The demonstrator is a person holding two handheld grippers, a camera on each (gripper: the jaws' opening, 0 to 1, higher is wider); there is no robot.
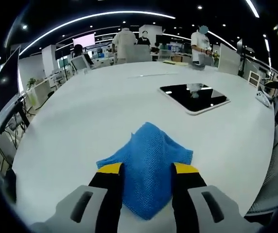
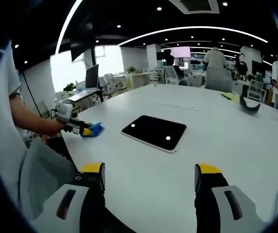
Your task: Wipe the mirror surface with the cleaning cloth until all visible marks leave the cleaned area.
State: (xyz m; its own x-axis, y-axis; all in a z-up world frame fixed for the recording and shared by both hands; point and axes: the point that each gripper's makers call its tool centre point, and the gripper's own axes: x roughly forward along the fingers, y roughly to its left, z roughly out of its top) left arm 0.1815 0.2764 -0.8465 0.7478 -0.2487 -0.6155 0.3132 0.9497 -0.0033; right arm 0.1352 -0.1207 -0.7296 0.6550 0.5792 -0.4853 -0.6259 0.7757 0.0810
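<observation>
1. Left hand-held gripper (image 1: 147, 171): we see it at the bottom centre of the left gripper view, its two yellow-tipped jaws standing either side of the cleaning cloth (image 1: 146, 165), which sits bunched between them. We judge the jaws closed on the cloth. In the right gripper view the same gripper (image 2: 83, 129) appears at middle left, a person's hand behind it, with the cloth (image 2: 95, 130) at its tip low over the surface (image 2: 236, 145).
2. Right hand-held gripper (image 2: 148, 175): bottom of the right gripper view, jaws set wide apart with nothing between them, only bare white surface.
3. Mirror (image 1: 194, 97): a dark, flat, rounded rectangle lying on the surface (image 1: 90, 121), upper right of centre in the left gripper view and at centre (image 2: 154, 132) in the right gripper view. It reflects ceiling lights; we cannot make out any marks at this size.
4. Cloth and mirror lie well apart; no contact yet.
5. Step in hand, as we judge it: carrying the cloth toward the mirror; wiping not begun.
6. Next move calls for: bringing the cloth up and to the right in the left gripper view, laying it flat on the glass, then pressing through overlapping strokes while the mirror is kept from sliding.
</observation>
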